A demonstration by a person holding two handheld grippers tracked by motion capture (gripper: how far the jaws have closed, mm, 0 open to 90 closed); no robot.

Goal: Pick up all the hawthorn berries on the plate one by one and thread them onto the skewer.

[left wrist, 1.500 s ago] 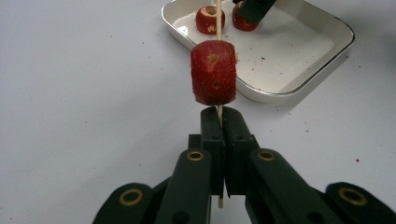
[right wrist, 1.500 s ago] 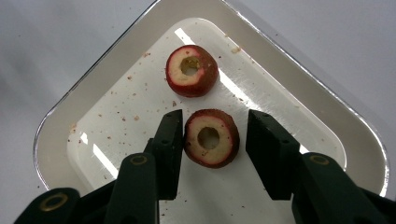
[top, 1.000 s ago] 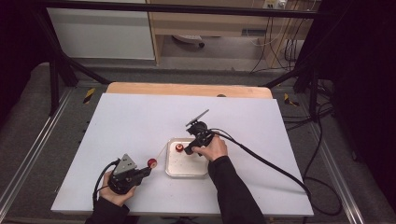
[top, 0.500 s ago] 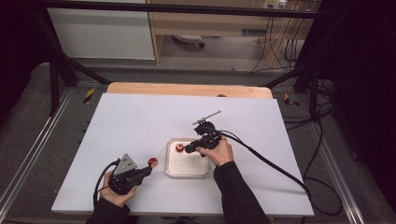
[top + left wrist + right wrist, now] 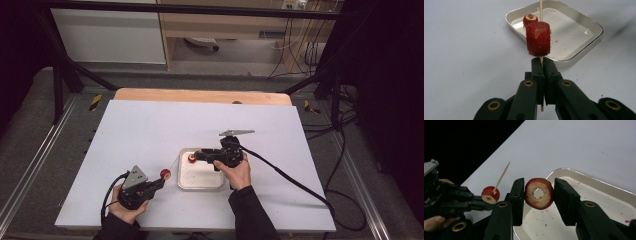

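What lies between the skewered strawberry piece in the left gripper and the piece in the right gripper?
In the right gripper view, only the bare skewer tip, white table and one black finger separate the skewered piece from the ring-shaped piece.

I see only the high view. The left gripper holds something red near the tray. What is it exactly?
Observer: It is a strawberry piece threaded on a wooden skewer. The left gripper is shut on the skewer just below the piece.
Operator: And the red thing at the right gripper?
Observer: That is a strawberry slice with a round hole through its centre. It sits between the fingers of the right gripper.
Operator: Is it gripped firmly?
Observer: I cannot tell. One finger touches it, and the other looks barely apart from it.
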